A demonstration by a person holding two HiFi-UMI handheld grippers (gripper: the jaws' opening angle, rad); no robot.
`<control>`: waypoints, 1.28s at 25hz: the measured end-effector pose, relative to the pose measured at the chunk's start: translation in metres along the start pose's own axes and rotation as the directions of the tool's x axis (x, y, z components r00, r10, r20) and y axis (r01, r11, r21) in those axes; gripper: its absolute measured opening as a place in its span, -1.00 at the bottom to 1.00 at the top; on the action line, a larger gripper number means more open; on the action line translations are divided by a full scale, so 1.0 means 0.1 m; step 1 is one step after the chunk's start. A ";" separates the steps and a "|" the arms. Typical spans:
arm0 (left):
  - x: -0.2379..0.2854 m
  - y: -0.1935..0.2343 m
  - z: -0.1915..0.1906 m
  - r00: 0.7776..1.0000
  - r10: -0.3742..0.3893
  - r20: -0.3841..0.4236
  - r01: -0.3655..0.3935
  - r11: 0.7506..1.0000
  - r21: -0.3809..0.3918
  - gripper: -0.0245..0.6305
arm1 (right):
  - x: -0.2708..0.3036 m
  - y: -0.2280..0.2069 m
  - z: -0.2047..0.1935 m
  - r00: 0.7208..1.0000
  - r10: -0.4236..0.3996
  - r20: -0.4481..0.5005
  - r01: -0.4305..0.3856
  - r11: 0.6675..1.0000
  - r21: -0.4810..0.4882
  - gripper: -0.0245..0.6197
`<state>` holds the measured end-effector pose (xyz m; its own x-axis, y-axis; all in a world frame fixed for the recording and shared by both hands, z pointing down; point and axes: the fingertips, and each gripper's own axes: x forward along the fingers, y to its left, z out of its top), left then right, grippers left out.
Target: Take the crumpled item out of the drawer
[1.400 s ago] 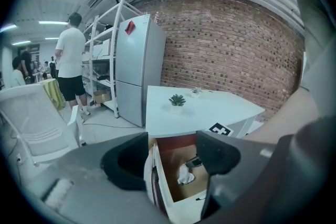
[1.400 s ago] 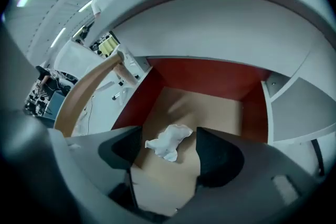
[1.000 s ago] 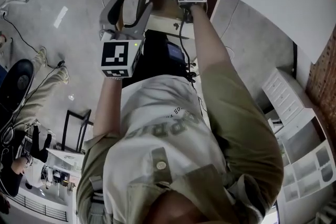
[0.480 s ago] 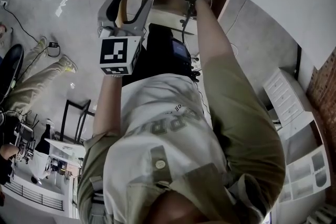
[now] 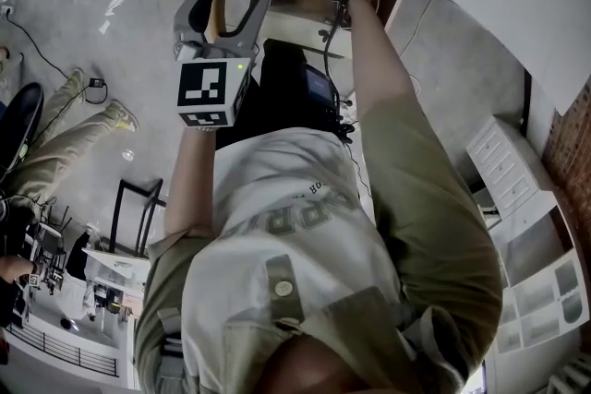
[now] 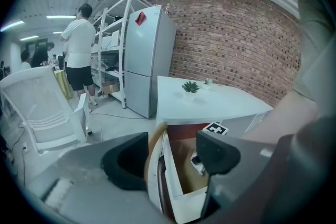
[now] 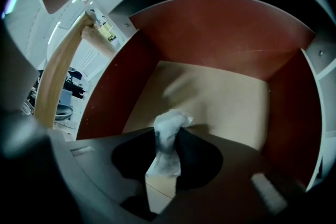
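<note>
The crumpled item, a wad of thin white paper-like material with soft creases, is seen inside the drawer. The drawer is made up of a smooth pale wooden floor and dark reddish-brown walls. The wad is pinched between the two black, rounded pads of the right gripper, whose jaws are closing on it, and both pads are pressed against its sides. It is squeezed into a narrow strip whose long axis is laid along the jaws. Its puffed, rounded end is pointed past the fingertips toward the drawer's back wall. The left gripper is held above the open drawer, its grey jaws set apart with nothing gripped between them.
</note>
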<state>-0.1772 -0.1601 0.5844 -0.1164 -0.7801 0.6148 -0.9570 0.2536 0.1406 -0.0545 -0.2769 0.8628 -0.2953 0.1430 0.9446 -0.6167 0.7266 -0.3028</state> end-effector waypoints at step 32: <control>-1.35 -0.55 1.08 0.938 -0.281 0.205 0.237 0.947 0.216 -0.06 | -4.02 0.75 -0.39 0.573 -0.157 0.804 -0.089 0.964 0.252 -0.61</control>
<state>-0.1379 -0.1309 0.4099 0.1054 -0.9198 0.3781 -0.9915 -0.0679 0.1111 0.0463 -0.2540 0.4657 -0.6589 -0.5729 0.4874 -0.7520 0.5179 -0.4079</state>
